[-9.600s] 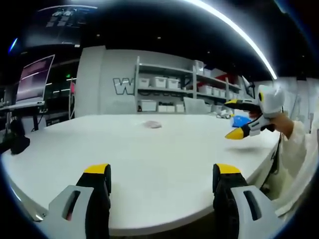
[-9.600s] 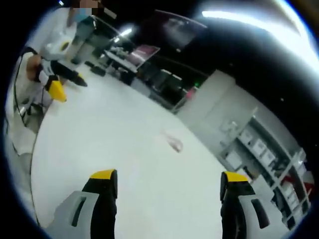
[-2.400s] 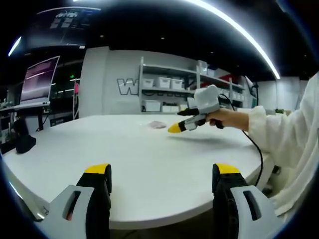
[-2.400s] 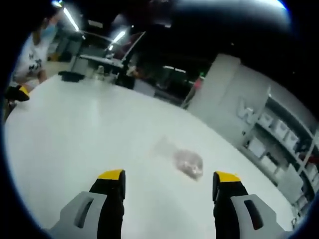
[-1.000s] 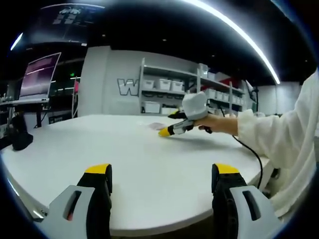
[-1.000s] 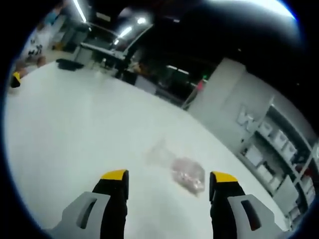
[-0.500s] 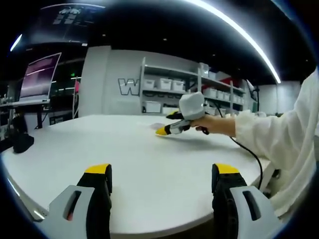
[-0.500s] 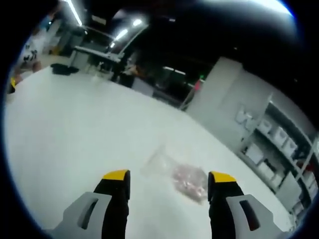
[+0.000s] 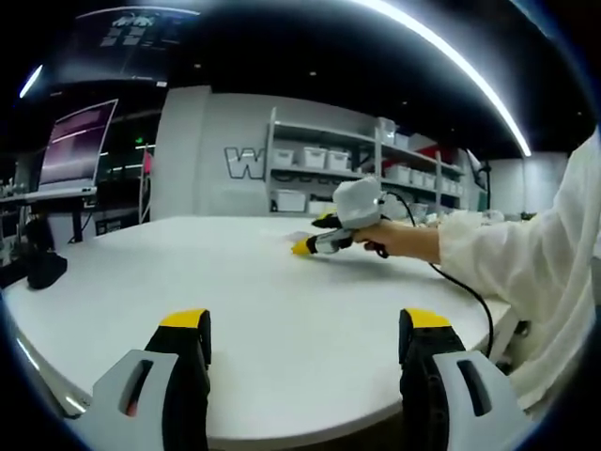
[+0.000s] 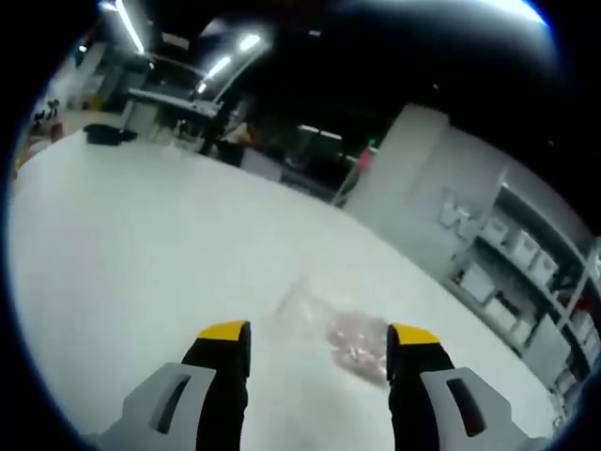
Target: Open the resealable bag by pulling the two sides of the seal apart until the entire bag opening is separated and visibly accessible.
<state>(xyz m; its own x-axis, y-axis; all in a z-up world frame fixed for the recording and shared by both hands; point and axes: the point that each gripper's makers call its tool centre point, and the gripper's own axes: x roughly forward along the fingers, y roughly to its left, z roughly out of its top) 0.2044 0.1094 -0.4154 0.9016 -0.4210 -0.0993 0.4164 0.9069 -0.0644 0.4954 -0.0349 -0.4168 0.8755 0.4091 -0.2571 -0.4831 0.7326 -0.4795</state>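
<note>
The right gripper [image 10: 319, 338] has jaws spread wide, the clear resealable bag [image 10: 329, 331] lying flat on the white table [image 10: 141, 244] between their tips, perhaps untouched; pinkish contents fill its right part. The left gripper [image 9: 305, 324], jaws also wide, hangs near the table edge, well apart. Shelves of bins [image 9: 319, 160] stand beyond.
</note>
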